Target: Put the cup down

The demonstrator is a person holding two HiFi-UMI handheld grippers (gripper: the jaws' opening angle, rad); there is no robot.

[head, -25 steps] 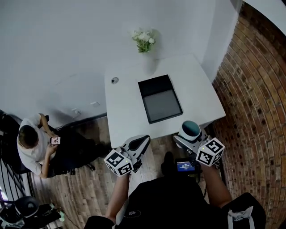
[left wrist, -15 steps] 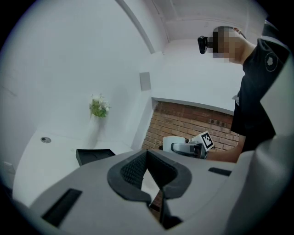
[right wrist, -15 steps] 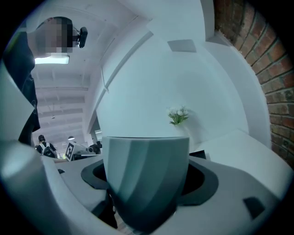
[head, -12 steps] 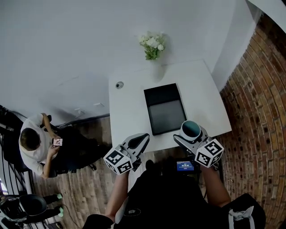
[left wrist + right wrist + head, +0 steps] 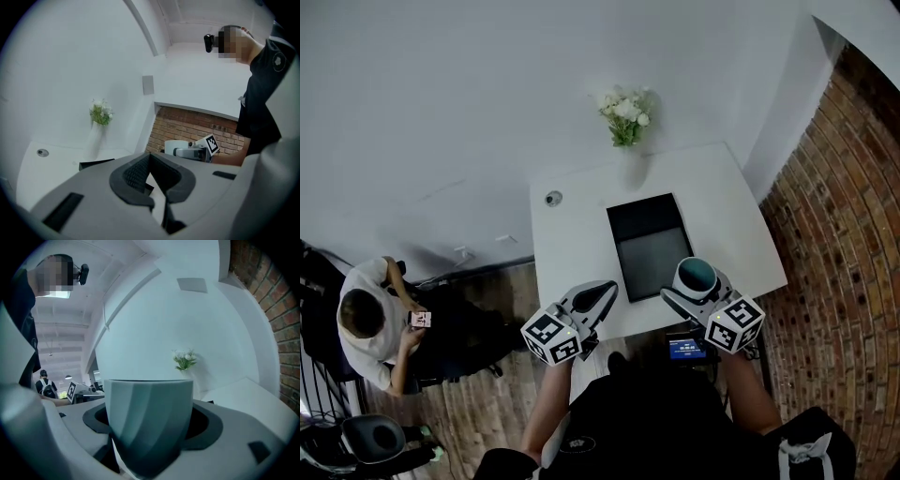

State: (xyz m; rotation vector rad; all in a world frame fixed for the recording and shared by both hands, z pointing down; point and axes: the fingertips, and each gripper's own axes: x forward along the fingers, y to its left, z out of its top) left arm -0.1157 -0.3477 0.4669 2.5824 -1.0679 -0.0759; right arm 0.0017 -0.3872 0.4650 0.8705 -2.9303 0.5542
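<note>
A pale ribbed cup (image 5: pixel 149 420) with a teal inside (image 5: pixel 697 276) is upright between the jaws of my right gripper (image 5: pixel 692 286), which is shut on it. I hold it over the near right edge of the white table (image 5: pixel 572 244), just right of a black tray (image 5: pixel 650 246). My left gripper (image 5: pixel 596 299) hovers at the table's near edge, left of the tray; its jaws (image 5: pixel 154 180) are together with nothing between them. From the left gripper view, the cup (image 5: pixel 176 147) and right gripper show at the right.
A white vase of flowers (image 5: pixel 627 127) stands at the table's far edge, and a small round fitting (image 5: pixel 553 198) sits at its far left. A brick wall (image 5: pixel 844 244) runs along the right. A person (image 5: pixel 370 323) sits on the floor side at left.
The table and tray have drawn closer beneath me. Both grippers now sit over the table's near edge, the cup still held in the right one.
</note>
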